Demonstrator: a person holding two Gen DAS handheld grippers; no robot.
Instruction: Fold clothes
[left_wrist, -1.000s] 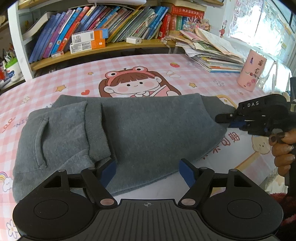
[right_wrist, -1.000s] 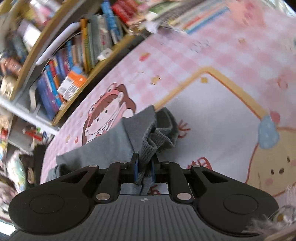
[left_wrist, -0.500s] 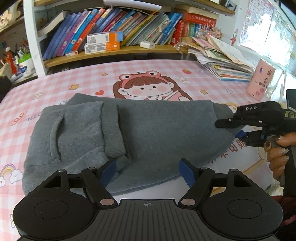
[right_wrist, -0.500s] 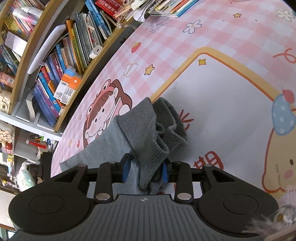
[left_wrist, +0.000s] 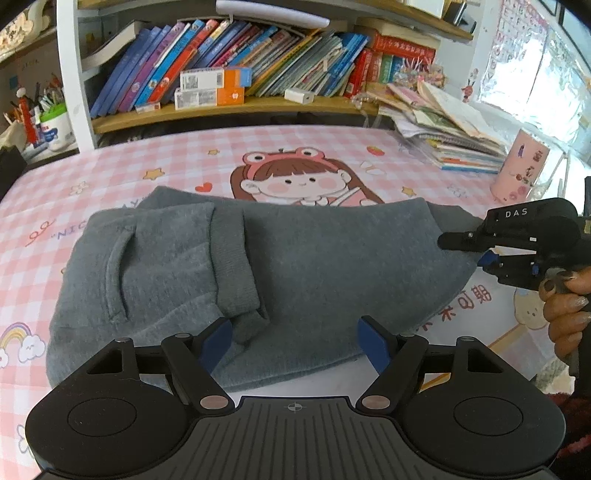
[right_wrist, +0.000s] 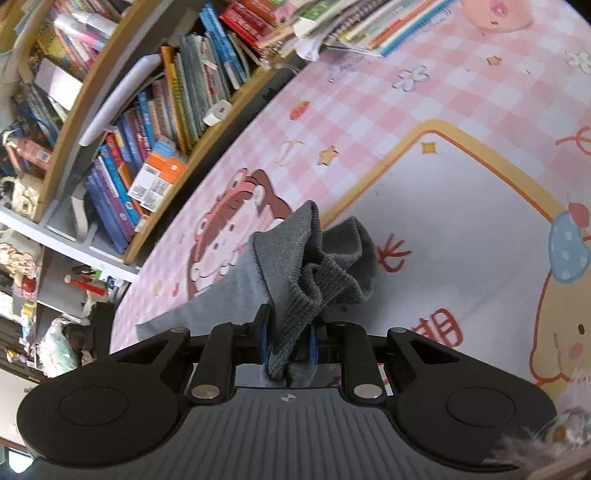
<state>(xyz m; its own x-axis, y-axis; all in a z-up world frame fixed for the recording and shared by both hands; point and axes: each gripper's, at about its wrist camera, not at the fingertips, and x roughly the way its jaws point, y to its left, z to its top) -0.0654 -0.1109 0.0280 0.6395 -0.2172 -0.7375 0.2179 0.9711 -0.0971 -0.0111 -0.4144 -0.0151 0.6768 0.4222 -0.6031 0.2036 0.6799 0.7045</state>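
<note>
1. The grey fleece garment (left_wrist: 295, 266) lies across the pink checked cartoon-print surface (left_wrist: 177, 162), roughly in the middle, in front of the wooden bookshelf (left_wrist: 236, 107).
2. Done so far, by the look of it: the left end is already doubled over. A layer with a ribbed cuff band (left_wrist: 232, 266) and a pocket slit sits on top of the main body.
3. Right hand-held gripper (right_wrist: 287, 338): pads pressed together on the garment's bunched ribbed edge (right_wrist: 306, 295) at the right end. That end is lifted and crumpled, not flat.
4. Left hand-held gripper (left_wrist: 294, 341): fingers wide apart, holding nothing, hovering at the near edge of the cloth.
5. Left to do, my read: carry the right end over onto the body, flatten it, then probably one more fold. Call it about half done.
6. Near edge looks slightly rumpled; may need smoothing.
</note>
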